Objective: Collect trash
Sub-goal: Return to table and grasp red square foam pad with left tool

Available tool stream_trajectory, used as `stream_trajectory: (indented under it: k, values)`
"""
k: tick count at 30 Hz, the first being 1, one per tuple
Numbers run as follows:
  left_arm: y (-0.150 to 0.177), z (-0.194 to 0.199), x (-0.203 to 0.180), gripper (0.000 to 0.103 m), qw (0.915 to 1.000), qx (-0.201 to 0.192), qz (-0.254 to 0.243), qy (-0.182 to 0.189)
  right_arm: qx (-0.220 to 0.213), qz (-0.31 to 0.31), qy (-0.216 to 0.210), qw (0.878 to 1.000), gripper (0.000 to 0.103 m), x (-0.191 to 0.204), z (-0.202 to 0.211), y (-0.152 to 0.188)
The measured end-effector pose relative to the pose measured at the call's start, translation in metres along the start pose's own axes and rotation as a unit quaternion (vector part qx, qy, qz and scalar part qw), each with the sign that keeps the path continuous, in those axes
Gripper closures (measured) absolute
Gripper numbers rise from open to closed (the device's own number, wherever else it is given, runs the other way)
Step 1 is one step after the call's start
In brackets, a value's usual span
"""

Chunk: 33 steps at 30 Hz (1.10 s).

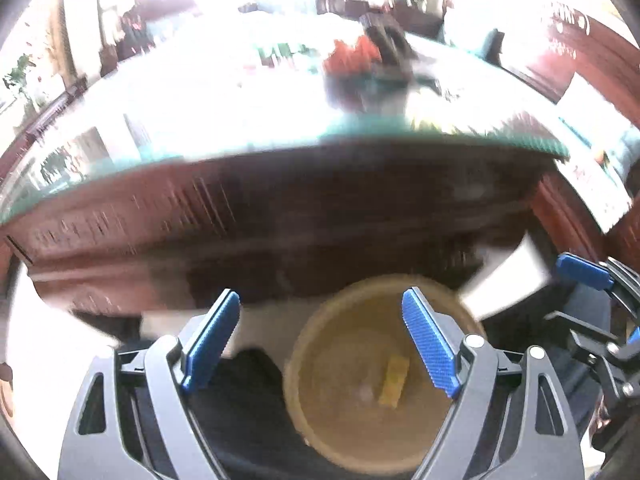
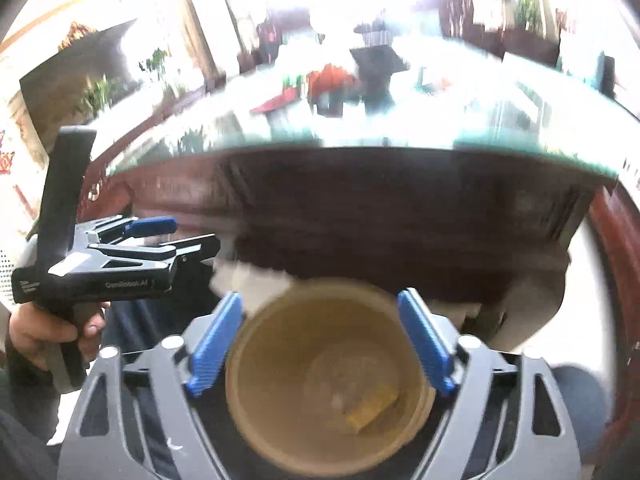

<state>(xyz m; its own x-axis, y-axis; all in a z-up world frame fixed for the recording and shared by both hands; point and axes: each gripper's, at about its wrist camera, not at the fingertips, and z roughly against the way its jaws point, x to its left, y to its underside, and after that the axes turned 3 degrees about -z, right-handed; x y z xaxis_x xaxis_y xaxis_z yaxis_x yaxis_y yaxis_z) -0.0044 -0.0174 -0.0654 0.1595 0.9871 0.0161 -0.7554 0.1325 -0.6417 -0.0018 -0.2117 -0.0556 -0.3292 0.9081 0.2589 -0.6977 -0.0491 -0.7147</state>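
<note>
A round tan bin [image 1: 372, 376] stands on the floor below the table edge; it also shows in the right wrist view [image 2: 320, 380]. A yellow scrap [image 1: 394, 382] lies inside it, also in the right wrist view [image 2: 372, 408]. A white paper [image 1: 504, 284] hangs in the air over the bin's far rim; it also shows in the right wrist view [image 2: 248, 280]. My left gripper [image 1: 320, 336] is open and empty, to the bin's left. My right gripper [image 2: 320, 336] is open above the bin, jaws spread wide of the rim. The left gripper also shows in the right wrist view [image 2: 152, 236].
A dark wood table [image 1: 280, 216] with a glass top [image 1: 240, 112] stands ahead, with red and dark items [image 1: 360, 60] on it. Both views are motion-blurred. The white floor [image 1: 52, 344] lies around the bin.
</note>
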Motion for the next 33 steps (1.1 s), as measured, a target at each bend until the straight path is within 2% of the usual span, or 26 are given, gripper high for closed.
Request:
stream_trajectory:
  k: [1,3,6,11,14,19,22,25,28,30,33]
  values:
    - [-0.008,0.003,0.002,0.017,0.9999,-0.011,0.003,-0.004,-0.025,0.004,0.005,1.0,0.012,0.001,0.005,-0.011]
    - [-0.027,0.01,0.008,0.014,0.9992,-0.036,0.011,-0.015,-0.056,0.009,0.011,0.998,0.009,0.001,0.011,-0.028]
    - [-0.058,0.015,0.019,0.011,0.9965,-0.074,0.025,-0.03,-0.099,0.017,0.019,0.995,0.008,0.003,0.016,-0.057]
    - [-0.104,-0.003,0.034,0.008,0.9926,-0.101,0.034,-0.058,-0.125,0.016,0.008,0.992,0.008,0.002,0.01,-0.087]
    - [-0.131,-0.032,0.045,0.008,0.993,-0.093,0.04,-0.06,-0.122,0.008,-0.007,0.992,0.008,-0.002,0.0,-0.099]
    - [-0.161,-0.081,0.06,0.009,0.9971,-0.045,0.036,-0.05,-0.112,-0.017,-0.031,0.993,0.008,-0.007,-0.013,-0.105]
    - [-0.163,-0.086,0.066,0.009,0.9972,-0.048,0.042,-0.038,-0.112,-0.023,-0.032,0.993,0.008,-0.009,-0.014,-0.107]
    - [-0.166,-0.085,0.079,0.009,0.9957,-0.054,0.058,-0.047,-0.112,-0.026,-0.035,0.993,0.008,-0.011,-0.015,-0.107]
    - [-0.169,-0.096,0.092,0.014,0.9946,-0.035,0.068,-0.07,-0.106,-0.032,-0.041,0.993,0.008,-0.013,-0.021,-0.109]
    - [-0.172,-0.105,0.096,0.021,0.9953,-0.014,0.065,-0.07,-0.103,-0.036,-0.047,0.993,0.008,-0.013,-0.025,-0.11]
    - [-0.175,-0.114,0.094,0.024,0.9962,0.001,0.048,-0.073,-0.1,-0.036,-0.048,0.993,0.008,-0.013,-0.028,-0.113]
